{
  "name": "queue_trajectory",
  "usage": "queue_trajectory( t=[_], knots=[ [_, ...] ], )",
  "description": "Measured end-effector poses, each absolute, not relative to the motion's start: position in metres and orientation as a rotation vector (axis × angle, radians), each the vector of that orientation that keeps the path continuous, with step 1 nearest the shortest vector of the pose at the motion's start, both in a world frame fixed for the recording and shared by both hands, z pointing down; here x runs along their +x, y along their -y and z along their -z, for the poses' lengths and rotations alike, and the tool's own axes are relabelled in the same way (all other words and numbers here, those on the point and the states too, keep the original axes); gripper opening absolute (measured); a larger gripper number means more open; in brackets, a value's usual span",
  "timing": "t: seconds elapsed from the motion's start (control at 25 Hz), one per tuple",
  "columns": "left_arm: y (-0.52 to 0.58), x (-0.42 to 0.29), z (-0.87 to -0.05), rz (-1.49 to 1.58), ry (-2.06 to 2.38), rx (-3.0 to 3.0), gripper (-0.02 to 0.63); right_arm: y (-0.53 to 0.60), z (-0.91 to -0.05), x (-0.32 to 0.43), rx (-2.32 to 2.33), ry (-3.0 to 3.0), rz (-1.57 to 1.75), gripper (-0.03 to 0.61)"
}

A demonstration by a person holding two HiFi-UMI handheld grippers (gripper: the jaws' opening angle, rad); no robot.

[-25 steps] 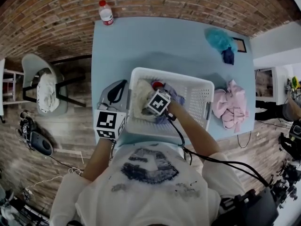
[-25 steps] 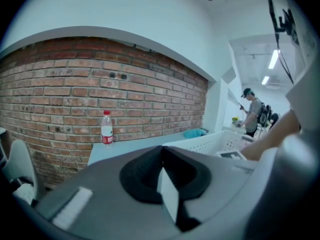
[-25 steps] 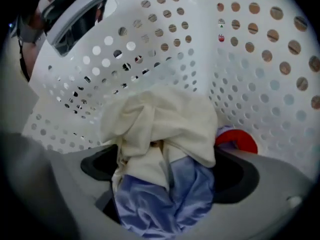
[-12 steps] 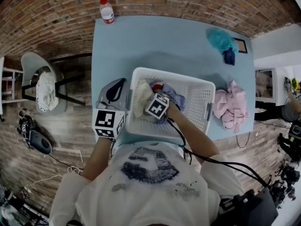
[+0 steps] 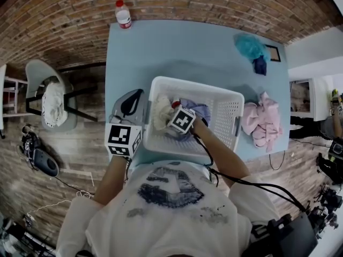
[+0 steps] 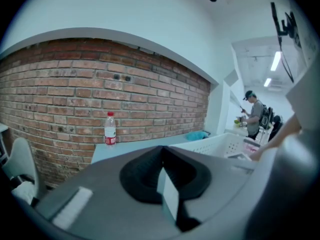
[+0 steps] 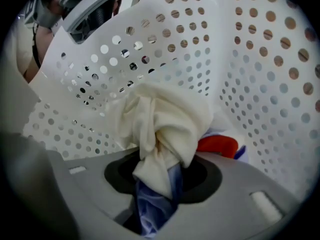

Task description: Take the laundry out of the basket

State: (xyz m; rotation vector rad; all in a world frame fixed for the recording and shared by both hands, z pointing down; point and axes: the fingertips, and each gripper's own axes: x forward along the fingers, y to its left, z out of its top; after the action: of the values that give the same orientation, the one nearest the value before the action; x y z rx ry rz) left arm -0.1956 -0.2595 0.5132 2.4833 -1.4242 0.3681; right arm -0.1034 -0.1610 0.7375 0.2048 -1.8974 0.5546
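Cream cloth [image 7: 165, 129] bunched, basket [image 7: 260, 59] walls close around

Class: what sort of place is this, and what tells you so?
Probably a recording lab, not a home: bare brick wall, one blue table with a laundry basket, cables and gear across the wood floor.

The left gripper [image 6: 162, 159], held out almost level on the bent left arm [image 5: 114, 178], has its jaws together on nothing, while the right arm [image 5: 221, 150] reaches forward and steeply down, the right gripper [image 7: 159, 181] having just been closing its jaws, which now pinch a bunch of cream and blue cloth [image 7: 165, 126].
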Motion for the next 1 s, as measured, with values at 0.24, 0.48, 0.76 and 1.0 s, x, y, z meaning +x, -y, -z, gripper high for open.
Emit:
queue_trajectory(
  t=[0.24, 0.48, 0.76, 1.0],
  knots=[
    [0.254, -0.199, -0.509, -0.358, 1.431, 2.484, -0.009, 0.17, -0.725, -0.104, 0.304, 1.948, -0.59, 0.16],
    [0.248, -0.196, -0.5, -0.341, 1.439, 2.498, -0.009, 0.184, -0.694, -0.098, 0.42, 2.037, -0.703, 0.157],
    [0.235, -0.192, -0.487, -0.322, 1.448, 2.521, -0.009, 0.194, -0.646, -0.09, 0.576, 2.159, -0.757, 0.155],
    [0.221, -0.192, -0.475, -0.309, 1.465, 2.541, -0.009, 0.193, -0.612, -0.079, 0.7, 2.22, -0.807, 0.155]
  ],
)
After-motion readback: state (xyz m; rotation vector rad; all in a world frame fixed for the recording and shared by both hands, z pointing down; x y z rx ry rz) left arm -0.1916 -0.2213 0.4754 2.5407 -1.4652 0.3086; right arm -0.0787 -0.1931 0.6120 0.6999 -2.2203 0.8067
